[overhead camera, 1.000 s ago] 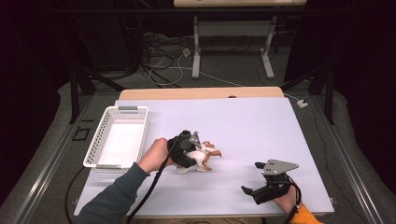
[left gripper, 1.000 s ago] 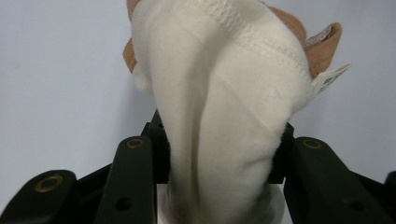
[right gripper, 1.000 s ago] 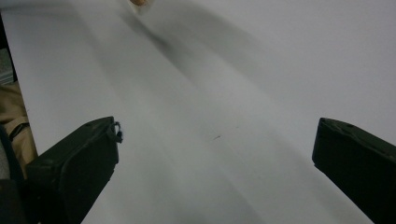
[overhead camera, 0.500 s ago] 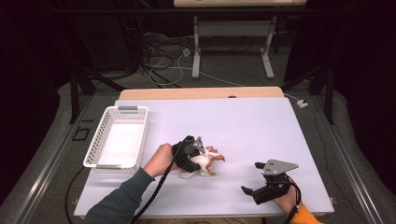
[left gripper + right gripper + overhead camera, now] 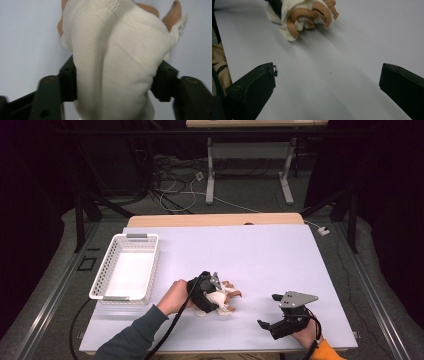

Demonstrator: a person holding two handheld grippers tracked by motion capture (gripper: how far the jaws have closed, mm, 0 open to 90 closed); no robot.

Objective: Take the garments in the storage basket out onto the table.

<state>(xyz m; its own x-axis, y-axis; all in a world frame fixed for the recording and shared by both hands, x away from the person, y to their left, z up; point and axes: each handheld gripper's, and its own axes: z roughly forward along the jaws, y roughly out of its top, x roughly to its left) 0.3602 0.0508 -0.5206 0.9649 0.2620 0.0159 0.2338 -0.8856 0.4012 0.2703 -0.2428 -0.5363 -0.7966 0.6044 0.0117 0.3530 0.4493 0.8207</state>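
Note:
A bundled white and tan glove [image 5: 227, 296] lies on the white table [image 5: 260, 250] near its front middle. My left gripper [image 5: 219, 300] reaches over it from the left. In the left gripper view the glove [image 5: 112, 50] fills the gap between the two black jaws of my left gripper [image 5: 113, 80]. Those jaws have just been opening and their pads sit at the cloth's sides without squeezing it. My right gripper [image 5: 266, 326] rests at the front right, open and holding nothing. In the right gripper view my right gripper [image 5: 329, 72] faces the glove [image 5: 307, 17] across bare table.
A white mesh basket [image 5: 125, 237] with nothing in it stands at the table's left side. Past the far wooden edge are cables and table legs on the floor. The person's sleeves come in from the bottom edge.
My left hand has come down and shifted slightly right with the glove, which now rests on the table. The right gripper has stayed in place.

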